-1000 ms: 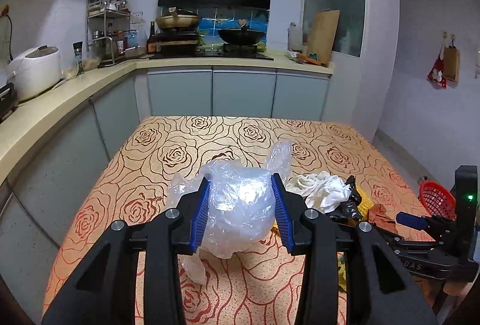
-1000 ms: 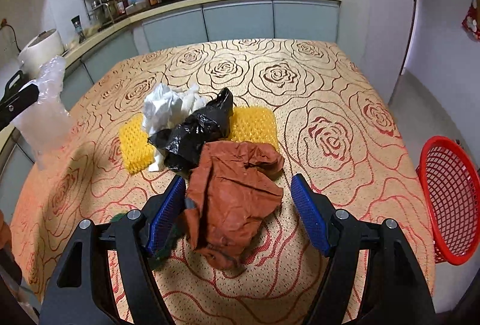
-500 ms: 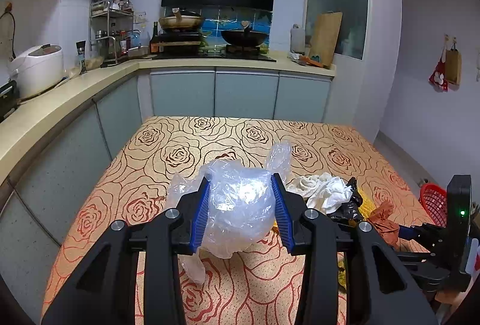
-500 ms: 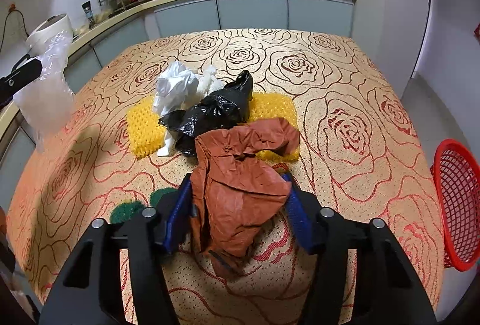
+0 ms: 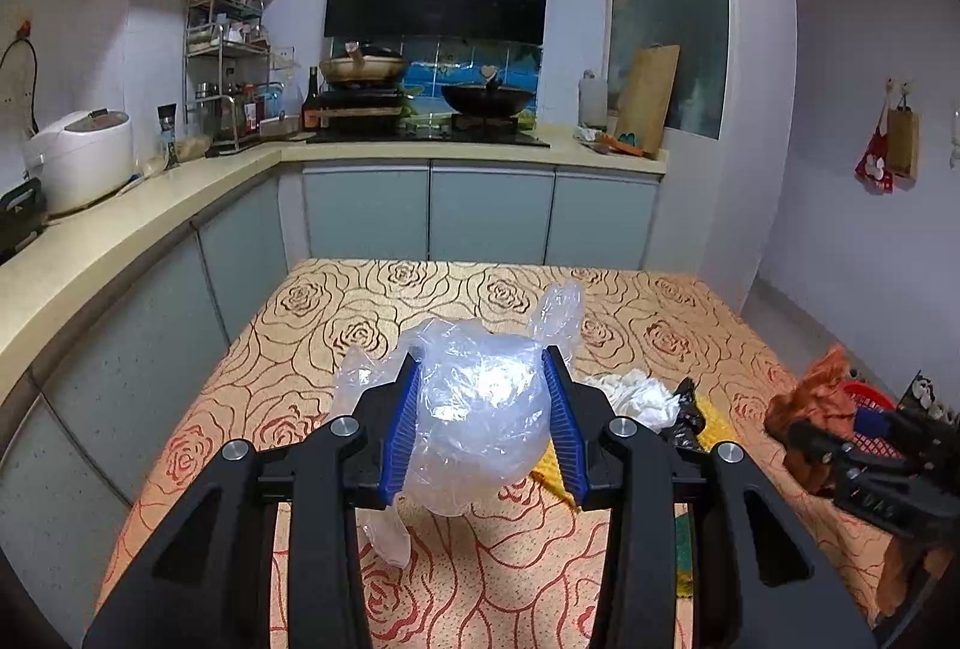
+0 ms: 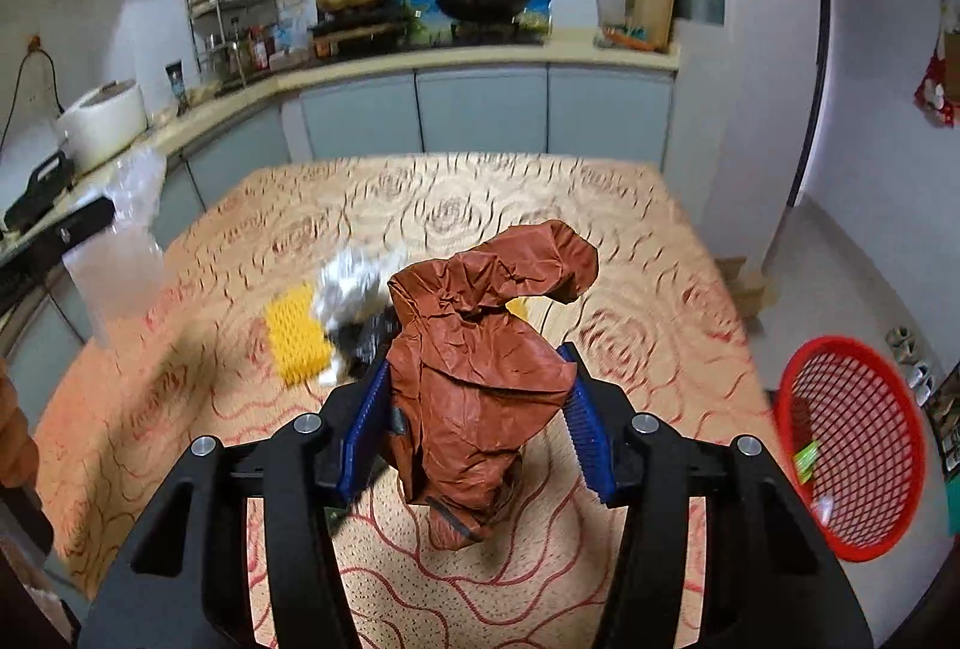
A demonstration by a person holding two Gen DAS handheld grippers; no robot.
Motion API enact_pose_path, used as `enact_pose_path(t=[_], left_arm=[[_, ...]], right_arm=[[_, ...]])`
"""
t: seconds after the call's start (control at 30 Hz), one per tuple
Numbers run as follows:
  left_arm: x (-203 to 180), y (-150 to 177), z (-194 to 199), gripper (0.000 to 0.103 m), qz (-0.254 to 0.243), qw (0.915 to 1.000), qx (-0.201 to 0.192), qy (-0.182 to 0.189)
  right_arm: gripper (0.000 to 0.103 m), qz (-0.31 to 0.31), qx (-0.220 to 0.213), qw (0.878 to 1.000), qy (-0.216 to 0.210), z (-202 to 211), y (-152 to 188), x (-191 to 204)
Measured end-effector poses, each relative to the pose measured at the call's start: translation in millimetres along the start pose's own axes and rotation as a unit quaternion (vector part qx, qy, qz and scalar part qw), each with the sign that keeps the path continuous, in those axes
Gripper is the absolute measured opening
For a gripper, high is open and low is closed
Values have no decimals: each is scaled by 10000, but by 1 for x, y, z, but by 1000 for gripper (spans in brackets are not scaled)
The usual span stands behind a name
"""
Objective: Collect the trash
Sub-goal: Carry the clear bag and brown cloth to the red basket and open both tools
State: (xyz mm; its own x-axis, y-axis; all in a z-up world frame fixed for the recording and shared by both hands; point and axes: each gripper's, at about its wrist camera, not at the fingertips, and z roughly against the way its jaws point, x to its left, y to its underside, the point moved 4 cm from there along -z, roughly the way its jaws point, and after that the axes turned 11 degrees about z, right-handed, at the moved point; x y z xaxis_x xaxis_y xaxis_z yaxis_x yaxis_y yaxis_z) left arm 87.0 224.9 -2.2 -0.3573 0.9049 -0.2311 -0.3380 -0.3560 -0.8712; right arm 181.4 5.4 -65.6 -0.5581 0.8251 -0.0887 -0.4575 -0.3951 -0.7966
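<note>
The left gripper (image 5: 483,424) clamps a crumpled clear plastic bag (image 5: 480,409) above the rose-patterned table (image 5: 300,349). The right gripper (image 6: 477,424) pinches a crumpled brown paper (image 6: 480,349), clear of the table, with the red basket (image 6: 852,445) on the floor to its right

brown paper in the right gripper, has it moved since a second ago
Yes. The brown paper, clamped in the right gripper, has risen off the table; earlier it lay on the cloth beside the yellow mat.

Basket (image 6: 852,445) right of table (image 6: 630,241)
</note>
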Motion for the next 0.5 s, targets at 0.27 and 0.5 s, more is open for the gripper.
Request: enact_pose_path(t=[0.27, 0.5], left_arm=[[-13, -14, 14, 38, -81, 9996, -251, 41], [-28, -23, 23, 38, -216, 9989, -416, 99]], right_arm=[[52, -25, -441, 9990, 105, 32, -21, -12], [52, -81, -709, 9973, 181, 53, -30, -21]])
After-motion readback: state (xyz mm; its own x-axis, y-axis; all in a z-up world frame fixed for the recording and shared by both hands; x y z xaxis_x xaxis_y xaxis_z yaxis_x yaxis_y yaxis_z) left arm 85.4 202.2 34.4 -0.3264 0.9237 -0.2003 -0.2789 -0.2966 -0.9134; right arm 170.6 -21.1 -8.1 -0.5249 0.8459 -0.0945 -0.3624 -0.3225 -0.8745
